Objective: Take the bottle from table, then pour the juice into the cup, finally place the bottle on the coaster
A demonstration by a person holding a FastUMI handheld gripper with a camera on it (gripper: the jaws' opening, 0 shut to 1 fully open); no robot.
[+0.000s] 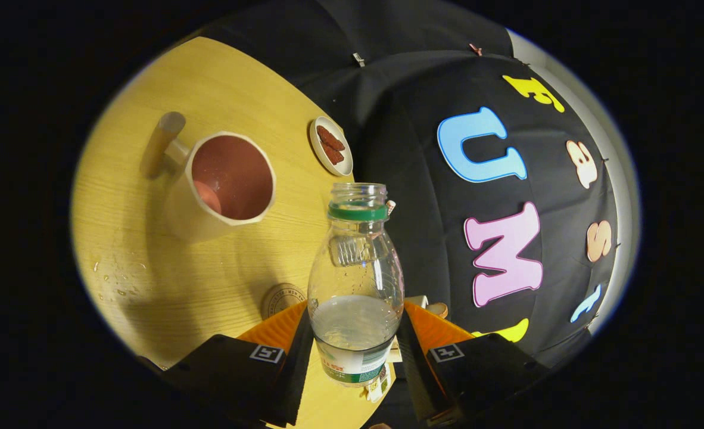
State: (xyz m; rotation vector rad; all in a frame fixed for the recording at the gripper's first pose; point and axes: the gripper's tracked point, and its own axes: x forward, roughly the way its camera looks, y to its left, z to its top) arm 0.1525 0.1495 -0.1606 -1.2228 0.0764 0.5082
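Gripper view: fingers [355, 351] clench the clear, uncapped plastic bottle [355, 280] above the pale wooden bench [149, 286]; a cream mug [221, 186] stands mid-bench, water droplets [117, 280] nearby.

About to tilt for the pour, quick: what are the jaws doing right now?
Gripper: jaws closed on the bottle, one on each side of its lower body, cap off, bottle lifted.
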